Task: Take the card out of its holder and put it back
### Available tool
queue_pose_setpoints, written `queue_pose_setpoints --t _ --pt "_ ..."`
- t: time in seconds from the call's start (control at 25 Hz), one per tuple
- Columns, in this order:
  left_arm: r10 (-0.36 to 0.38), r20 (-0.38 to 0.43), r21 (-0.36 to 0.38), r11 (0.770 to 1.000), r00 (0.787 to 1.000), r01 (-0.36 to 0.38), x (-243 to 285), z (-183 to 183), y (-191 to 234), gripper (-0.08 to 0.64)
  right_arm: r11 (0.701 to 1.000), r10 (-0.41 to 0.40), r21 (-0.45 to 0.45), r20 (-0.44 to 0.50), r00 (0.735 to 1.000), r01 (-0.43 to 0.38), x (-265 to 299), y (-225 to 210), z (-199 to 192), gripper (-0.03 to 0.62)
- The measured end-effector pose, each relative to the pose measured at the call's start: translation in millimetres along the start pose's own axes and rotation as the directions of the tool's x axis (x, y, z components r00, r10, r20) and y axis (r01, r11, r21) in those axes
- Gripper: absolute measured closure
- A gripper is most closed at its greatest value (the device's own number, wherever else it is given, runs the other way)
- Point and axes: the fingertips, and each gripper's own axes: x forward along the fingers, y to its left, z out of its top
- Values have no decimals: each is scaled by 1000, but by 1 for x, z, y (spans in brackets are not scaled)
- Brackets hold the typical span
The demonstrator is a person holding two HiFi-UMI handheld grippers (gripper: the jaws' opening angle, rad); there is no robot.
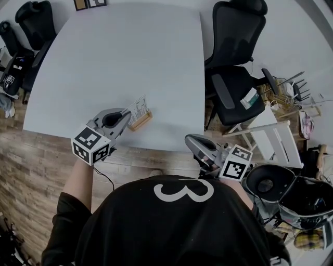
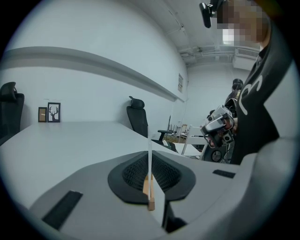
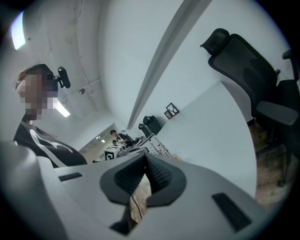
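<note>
A white printed card (image 1: 137,109) stands upright at a small wooden holder (image 1: 141,121) near the front edge of the white table (image 1: 130,57). My left gripper (image 1: 128,115) is shut on the card from the left. In the left gripper view the card (image 2: 149,140) runs edge-on between the closed pads, and its lower end meets the holder (image 2: 149,192). Whether it sits fully in the slot I cannot tell. My right gripper (image 1: 189,138) hangs off the table's front right corner over the wood floor. It is shut, with nothing between its jaws (image 3: 143,161).
Black office chairs stand at the table's right side (image 1: 234,78) and far left corner (image 1: 31,26). Two small picture frames (image 1: 88,4) lean at the table's far edge. A white rack (image 1: 270,132) and dark gear (image 1: 291,192) crowd the floor at the right.
</note>
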Motion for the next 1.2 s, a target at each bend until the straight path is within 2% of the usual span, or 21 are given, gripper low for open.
queue_pose_setpoints --t 0.4,0.92,1.2 --pt "8 -14 -19 1000 1000 -8 3 -16 0 535 1000 -9 4 -2 1000 9 -2 0 -6 583" --pt "13 -82 -56 998 997 -18 16 -38 -1 535 999 -14 31 -4 1000 14 -4 -7 -6 583" --pt "21 -70 -92 995 997 -28 9 -42 3 534 999 -15 31 -2 1000 15 -3 0 -12 583"
